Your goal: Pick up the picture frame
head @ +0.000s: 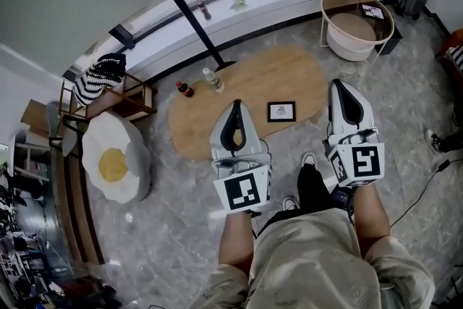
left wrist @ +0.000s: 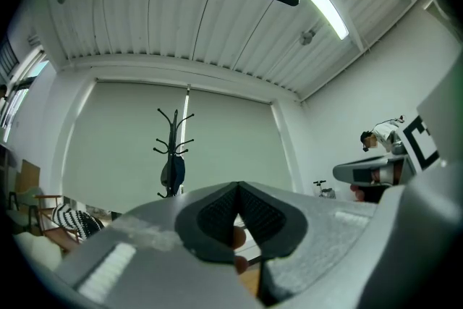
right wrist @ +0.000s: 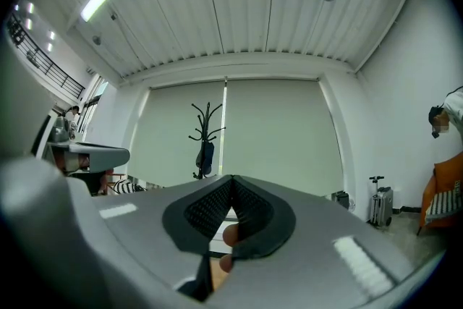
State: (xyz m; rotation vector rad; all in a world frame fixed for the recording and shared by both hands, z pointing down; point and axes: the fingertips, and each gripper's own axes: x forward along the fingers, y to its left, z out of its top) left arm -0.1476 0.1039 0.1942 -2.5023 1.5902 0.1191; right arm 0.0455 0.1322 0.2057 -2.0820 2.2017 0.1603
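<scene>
Lying flat on the oval wooden table [head: 275, 76], the picture frame [head: 281, 111] shows between the two claws, to the right of the left gripper [head: 235, 106] and left of the right gripper [head: 340, 85], touching neither. Both pairs of jaws are pressed fully together with nothing held (a coat stand [head: 195, 22] rises well beyond them)

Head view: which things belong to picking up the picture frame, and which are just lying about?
Job: picture frame; wooden table it lies on; left gripper and right gripper, both shut, holding nothing.
Lying about: cola bottle; clear bottle; fried-egg cushion; coat stand; round side table; striped cushion.
</scene>
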